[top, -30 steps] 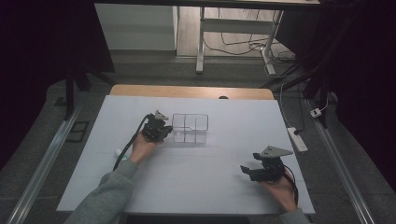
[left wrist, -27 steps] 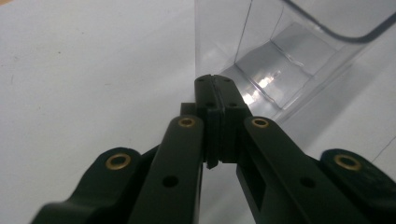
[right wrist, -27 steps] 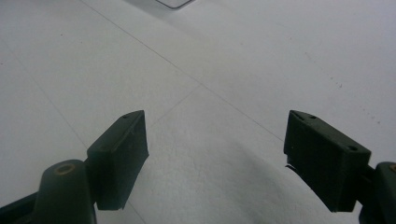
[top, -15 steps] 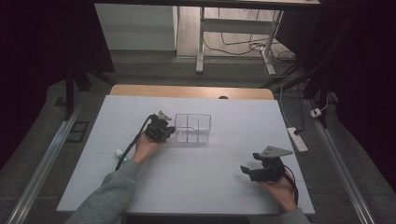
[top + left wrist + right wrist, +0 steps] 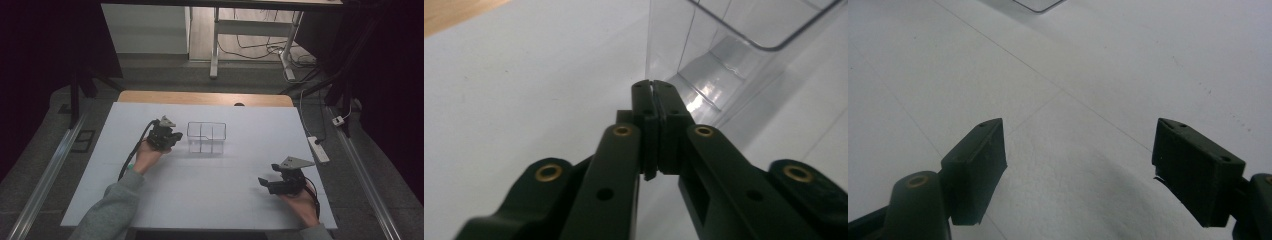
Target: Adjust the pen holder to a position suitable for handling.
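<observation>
Change: since the earlier high-view frames we see the left gripper (image 5: pixel 165 134) shifted slightly, staying just beside the left wall of the clear plastic divided box (image 5: pixel 206 137); its jaws have just been opening a hair, with nothing between them; the right gripper (image 5: pixel 280 182) and the box lie as they did.
High view: the box stands upright near the middle of the white table (image 5: pixel 210 200); the left gripper sits at its left side, whether touching we cannot tell; the right gripper rests well apart, near the front right corner, held in the person's hand.
Left gripper view: the left gripper (image 5: pixel 654 90) has its black jaws all but together, only a thin slit between the pads, clamped on nothing; the tips point at the near wall of the box (image 5: pixel 704 65).
Right gripper view: the right gripper (image 5: pixel 1078 165) has its jaws wide apart over bare table (image 5: pixel 1073 65); nothing lies between them; a corner of the box (image 5: pixel 1035 4) peeks in at the top edge.
Container: the box is split by clear partitions into compartments; all that we can see look empty.
Step in hand: we judge the left gripper is working at the box wall, nudging or about to grip it.
Doing it well: we would open the jaws enough to straddle the thin wall, come down squarely on the rim, and close gently; the light box may slide or tip if pushed sideways.
</observation>
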`<state>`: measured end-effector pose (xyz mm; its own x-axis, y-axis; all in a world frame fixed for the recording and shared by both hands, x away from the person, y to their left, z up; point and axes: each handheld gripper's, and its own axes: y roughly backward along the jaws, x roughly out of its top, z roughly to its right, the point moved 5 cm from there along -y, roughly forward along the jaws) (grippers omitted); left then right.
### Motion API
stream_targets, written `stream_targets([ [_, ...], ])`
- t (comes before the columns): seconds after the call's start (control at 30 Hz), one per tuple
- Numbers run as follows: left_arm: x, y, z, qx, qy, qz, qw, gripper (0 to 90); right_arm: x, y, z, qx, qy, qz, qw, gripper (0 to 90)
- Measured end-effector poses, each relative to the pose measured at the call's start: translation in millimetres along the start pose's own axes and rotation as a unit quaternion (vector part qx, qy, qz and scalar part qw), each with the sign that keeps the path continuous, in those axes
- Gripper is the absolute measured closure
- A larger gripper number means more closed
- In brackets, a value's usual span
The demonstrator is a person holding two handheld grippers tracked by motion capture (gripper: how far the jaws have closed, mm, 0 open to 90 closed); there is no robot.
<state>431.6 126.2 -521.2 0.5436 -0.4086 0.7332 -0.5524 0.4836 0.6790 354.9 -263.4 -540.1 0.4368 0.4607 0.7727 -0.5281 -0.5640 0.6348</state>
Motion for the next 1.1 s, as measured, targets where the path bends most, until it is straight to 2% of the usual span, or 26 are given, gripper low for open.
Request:
stream_targets([
  [0.1, -0.6, 11.0, 0.8, -0.019, -0.016, 0.002, 0.9997, 70.8, -0.1, 0.0, 0.0, 0.0, 0.001, -0.001, 1.0, 21.3],
  [0.2, -2.0, 21.3, 1.1, -0.012, -0.046, -0.002, 0.9989, 60.2, 0.0, 0.0, 0.0, 0.001, 0.002, 0.0, 1.0, 21.3],
  [0.27, -3.1, 28.2, 0.4, -0.013, -0.058, -0.006, 0.9982, 55.3, 0.0, 0.2, -0.2, 0.001, 0.001, 0.001, 1.0, 21.3],
  [0.33, -4.2, 34.3, -1.4, -0.015, -0.062, -0.008, 0.9979, 51.3, -0.1, 0.2, -0.2, 0.001, 0.002, 0.001, 1.0, 21.3],
  [0.5, -9.0, 42.7, -8.8, -0.03, -0.058, -0.01, 0.9979, 47.6, -0.3, 0.2, -0.1, 0.001, 0.005, -0.002, 1.0, 21.3],
  [0.63, -14.0, 45.9, -14.9, -0.034, -0.056, -0.019, 0.9977, 46.0, -0.4, 0.3, -0.1, 0.001, 0.005, -0.002, 1.0, 21.3],
  [0.77, -16.1, 51.0, -20.9, -0.031, -0.046, -0.022, 0.9982, 43.7, -0.5, -0.2, -0.7, 0.001, 0.005, -0.002, 1.0, 21.3],
  [1.1, -23.1, 61.3, -32.0, -0.024, -0.057, -0.041, 0.9972, 41.0, -0.7, -0.4, -1.1, 0.002, 0.007, -0.004, 1.0, 21.5],
])
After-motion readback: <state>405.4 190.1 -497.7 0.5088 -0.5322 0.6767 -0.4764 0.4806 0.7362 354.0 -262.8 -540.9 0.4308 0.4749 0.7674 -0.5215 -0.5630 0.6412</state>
